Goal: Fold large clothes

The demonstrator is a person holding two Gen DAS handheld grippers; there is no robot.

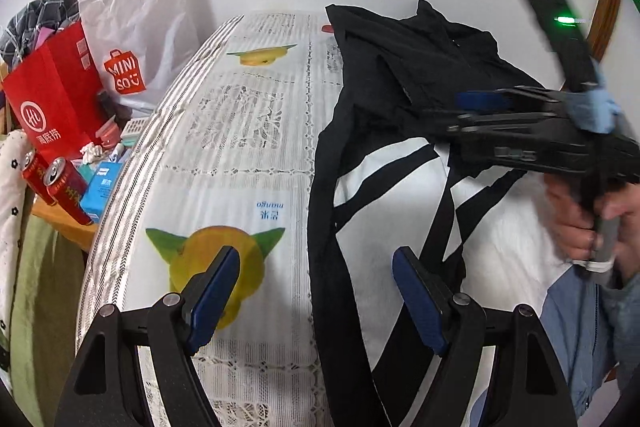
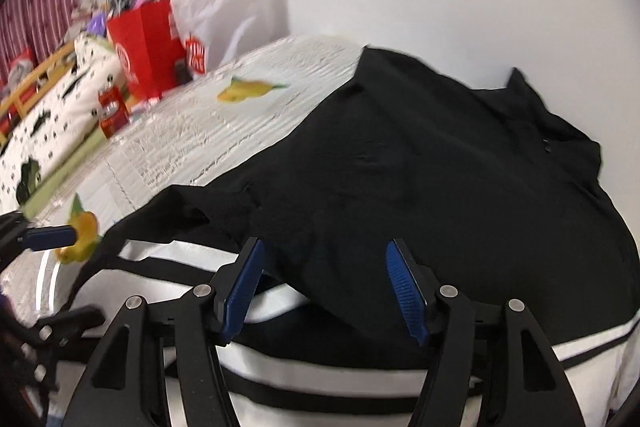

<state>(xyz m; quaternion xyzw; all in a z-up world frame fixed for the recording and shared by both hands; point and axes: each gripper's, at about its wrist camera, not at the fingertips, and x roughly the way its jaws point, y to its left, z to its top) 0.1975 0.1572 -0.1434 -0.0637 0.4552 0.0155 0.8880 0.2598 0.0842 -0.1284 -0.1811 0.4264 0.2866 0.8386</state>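
Under the black fold, the garment [image 2: 420, 167] lies partly hidden.

a black shirt [image 2: 420, 163] with white panels and black stripes lies spread on the bed, collar toward the wall. its black upper half is rumpled and folded over the white part.

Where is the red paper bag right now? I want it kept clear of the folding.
In the left wrist view the red paper bag stands at the far left, off the bed's edge, beside the white shopping bag and above two red cans.
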